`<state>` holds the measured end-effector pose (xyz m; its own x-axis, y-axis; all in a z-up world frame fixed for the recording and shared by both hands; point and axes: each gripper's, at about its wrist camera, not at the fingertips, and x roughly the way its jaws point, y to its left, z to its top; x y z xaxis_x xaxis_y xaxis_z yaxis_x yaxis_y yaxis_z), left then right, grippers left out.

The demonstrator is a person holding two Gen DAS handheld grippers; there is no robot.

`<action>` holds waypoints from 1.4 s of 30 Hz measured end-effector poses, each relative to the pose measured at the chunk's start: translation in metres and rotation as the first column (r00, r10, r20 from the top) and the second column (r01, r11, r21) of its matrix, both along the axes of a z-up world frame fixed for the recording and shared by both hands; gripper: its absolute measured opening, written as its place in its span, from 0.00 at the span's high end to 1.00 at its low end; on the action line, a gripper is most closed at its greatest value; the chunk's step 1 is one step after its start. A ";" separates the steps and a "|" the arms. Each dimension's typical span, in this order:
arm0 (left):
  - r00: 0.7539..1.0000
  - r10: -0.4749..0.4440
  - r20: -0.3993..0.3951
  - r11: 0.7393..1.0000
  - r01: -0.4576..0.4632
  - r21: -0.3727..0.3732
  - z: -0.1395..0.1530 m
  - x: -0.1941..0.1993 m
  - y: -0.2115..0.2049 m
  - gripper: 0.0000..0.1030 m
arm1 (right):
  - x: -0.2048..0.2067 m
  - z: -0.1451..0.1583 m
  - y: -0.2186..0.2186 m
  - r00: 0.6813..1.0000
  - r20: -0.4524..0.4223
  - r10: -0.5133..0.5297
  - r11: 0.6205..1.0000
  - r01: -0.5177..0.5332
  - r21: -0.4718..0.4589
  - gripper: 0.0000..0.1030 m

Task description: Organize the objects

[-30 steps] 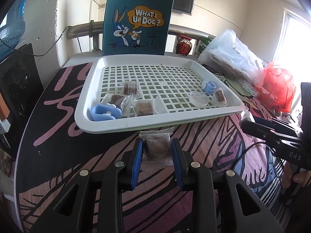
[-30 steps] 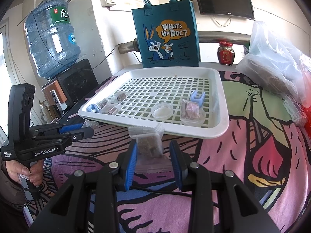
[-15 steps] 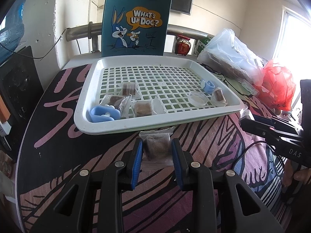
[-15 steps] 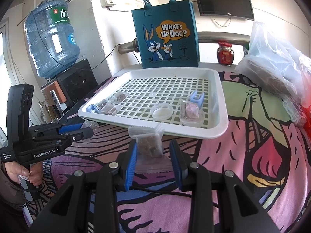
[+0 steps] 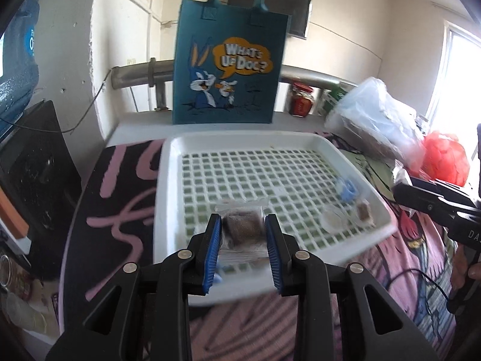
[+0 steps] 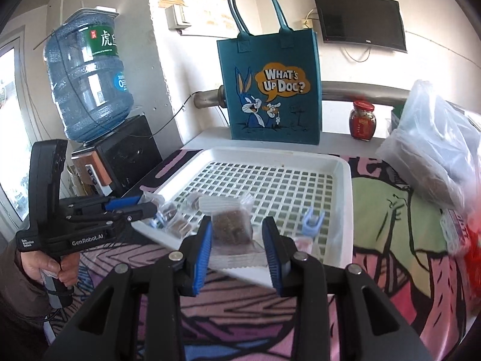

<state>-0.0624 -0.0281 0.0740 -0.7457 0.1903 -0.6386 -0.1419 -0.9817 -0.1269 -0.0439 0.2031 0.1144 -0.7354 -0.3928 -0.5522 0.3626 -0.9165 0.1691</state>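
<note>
Both grippers have risen from the patterned tablecloth (image 5: 390, 285) since a second ago, so the left gripper (image 5: 243, 240), clamped on a clear packet (image 5: 242, 227), and the right gripper (image 6: 236, 242), clamped on another brown-filled packet (image 6: 231, 227), now hang above the white tray's (image 6: 345, 198) near edge.

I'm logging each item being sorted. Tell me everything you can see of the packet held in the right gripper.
The packet is a small clear plastic pouch with a sealed strip along its top edge, holding a brown, grainy square block. It sits upright between the blue pads of the right gripper, lifted in front of the white tray. Nothing else appears to touch it.
</note>
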 end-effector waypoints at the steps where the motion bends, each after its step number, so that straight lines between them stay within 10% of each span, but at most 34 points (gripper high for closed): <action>1: 1.000 0.013 0.009 1.000 -0.013 0.003 -0.002 -0.008 -0.004 0.72 | -0.008 0.000 -0.001 1.000 0.010 -0.008 1.000 0.008 0.003 0.68; 17: 0.989 0.094 0.113 0.995 -0.093 -0.019 -0.043 -0.071 -0.009 0.71 | -0.110 -0.066 -0.008 0.965 0.241 -0.106 0.990 0.079 0.116 0.68; 22: 0.989 0.082 0.121 0.996 -0.084 0.015 -0.043 -0.070 -0.010 0.52 | -0.114 -0.065 -0.011 0.963 0.231 -0.136 0.985 0.107 0.133 0.63; 35: 0.976 0.096 -0.196 0.992 -0.078 0.098 0.050 0.038 -0.019 0.05 | 0.017 0.057 0.005 0.984 -0.156 -0.084 0.996 0.086 0.003 0.27; 42: 0.991 0.099 -0.088 0.993 -0.093 0.068 0.014 0.067 -0.005 0.02 | 0.072 0.061 0.007 0.984 -0.172 -0.047 0.998 0.040 -0.049 0.23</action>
<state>0.0046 -0.0328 0.0879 -0.8170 0.1530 -0.5560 -0.0615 -0.9818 -0.1798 0.0286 0.2104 0.1754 -0.8353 -0.3798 -0.3974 0.3500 -0.9249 0.1484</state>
